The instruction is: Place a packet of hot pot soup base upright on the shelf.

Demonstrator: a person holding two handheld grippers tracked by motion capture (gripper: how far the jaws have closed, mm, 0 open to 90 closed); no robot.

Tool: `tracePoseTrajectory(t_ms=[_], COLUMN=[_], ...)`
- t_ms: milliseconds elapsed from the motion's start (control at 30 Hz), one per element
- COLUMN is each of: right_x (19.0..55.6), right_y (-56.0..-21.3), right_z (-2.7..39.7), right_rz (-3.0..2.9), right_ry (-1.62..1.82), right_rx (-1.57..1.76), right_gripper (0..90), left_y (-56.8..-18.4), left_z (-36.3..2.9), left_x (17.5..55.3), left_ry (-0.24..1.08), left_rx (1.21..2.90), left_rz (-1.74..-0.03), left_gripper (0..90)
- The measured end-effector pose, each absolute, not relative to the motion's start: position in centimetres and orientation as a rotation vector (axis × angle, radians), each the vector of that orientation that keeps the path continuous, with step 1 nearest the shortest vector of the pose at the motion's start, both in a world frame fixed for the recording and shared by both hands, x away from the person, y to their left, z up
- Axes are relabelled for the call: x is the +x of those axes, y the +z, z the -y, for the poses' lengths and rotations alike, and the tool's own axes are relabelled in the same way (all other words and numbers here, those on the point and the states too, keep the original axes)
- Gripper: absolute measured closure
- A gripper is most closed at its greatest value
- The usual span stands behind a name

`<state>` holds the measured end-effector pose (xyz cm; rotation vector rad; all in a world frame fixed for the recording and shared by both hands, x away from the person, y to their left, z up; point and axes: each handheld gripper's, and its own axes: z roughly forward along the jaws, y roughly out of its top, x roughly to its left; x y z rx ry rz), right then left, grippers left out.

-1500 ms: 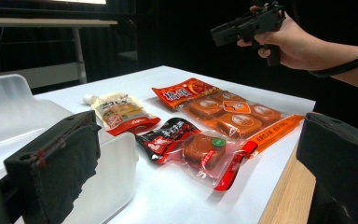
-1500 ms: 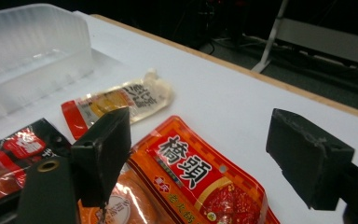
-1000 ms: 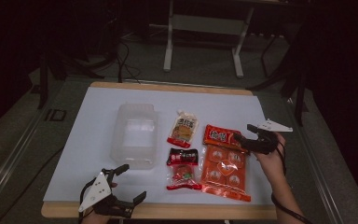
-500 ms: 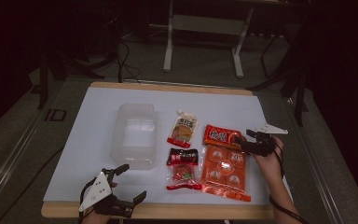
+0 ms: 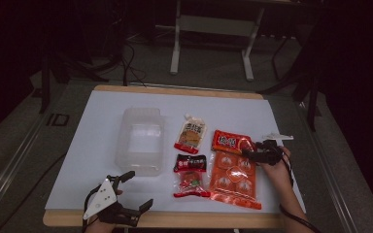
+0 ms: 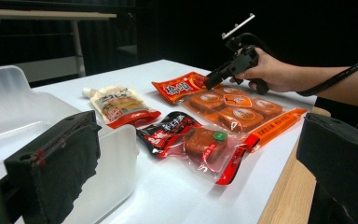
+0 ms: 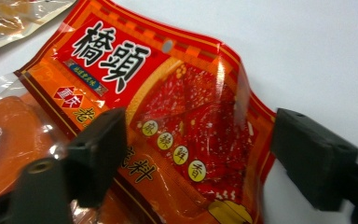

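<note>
A red-orange sauce packet (image 5: pixel 229 141) with printed characters lies flat on the white table, right of centre. My right gripper (image 5: pixel 248 154) is low over the packet's right end, pointing left. In the right gripper view the packet (image 7: pixel 121 60) lies under and between the black jaws of that gripper (image 7: pixel 200 154). Those jaws have just been opening and their pads do not press the packet. My left gripper (image 5: pixel 138 189) stands open at the near left edge of the table with nothing between its jaws. In the left gripper view the right gripper (image 6: pixel 212 81) touches down near the packet (image 6: pixel 182 86).
A clear plastic container (image 5: pixel 141 141) stands left of centre. A beige pouch (image 5: pixel 191 134), a dark red packet (image 5: pixel 190 162), a small sealed snack (image 5: pixel 190 183) and a large orange pack of patties (image 5: pixel 233 177) lie beside the sauce packet. The table's wooden front edge (image 5: pixel 199 219) is near.
My right gripper has come down and slightly forward onto the red-orange packet's right end. The left gripper has stayed where it was.
</note>
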<state>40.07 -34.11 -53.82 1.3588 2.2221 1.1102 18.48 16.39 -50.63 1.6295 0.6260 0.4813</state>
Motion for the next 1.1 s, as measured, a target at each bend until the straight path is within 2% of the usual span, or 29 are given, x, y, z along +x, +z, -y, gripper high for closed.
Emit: tracePoseTrajectory(t_ms=[100,167,200,233,267,367,433,633,1100], right_x=[40.0,39.9,39.8,39.8,39.8,39.6,39.6,39.6,39.3], right_y=[-53.8,-53.8,-53.8,-53.6,-53.6,-53.5,-53.5,-53.2,-51.5], right_z=[33.8,33.6,33.5,33.3,33.3,33.1,33.0,32.1,31.6], right_rz=[-2.249,-2.249,-2.242,-2.241,-2.241,-2.224,-2.218,-2.241,-2.237], right_ry=[1.092,1.102,1.104,1.074,1.074,1.043,1.038,0.962,0.945], right_rx=[1.329,1.337,1.341,1.335,1.335,1.332,1.328,1.286,1.281], right_gripper=[16.2,21.9,25.5,38.8,38.8,54.1,56.8,83.7,88.4], left_y=[-50.6,-50.7,-50.7,-50.7,-50.7,-50.7,-50.7,-50.7,-50.7], left_z=[-16.3,-16.3,-16.3,-16.3,-16.2,-16.2,-16.1,-16.1,-16.2], left_x=[18.5,18.5,18.5,18.5,18.5,18.5,18.5,18.5,18.5], left_ry=[0.482,0.483,0.483,0.483,0.483,0.483,0.485,0.483,0.493], left_rx=[1.634,1.636,1.637,1.638,1.639,1.647,1.648,1.652,1.638], left_rz=[-0.624,-0.623,-0.622,-0.622,-0.622,-0.62,-0.618,-0.619,-0.612], left_gripper=[0.0,0.0,0.0,0.0,0.0,0.0,0.0,0.0,0.0])
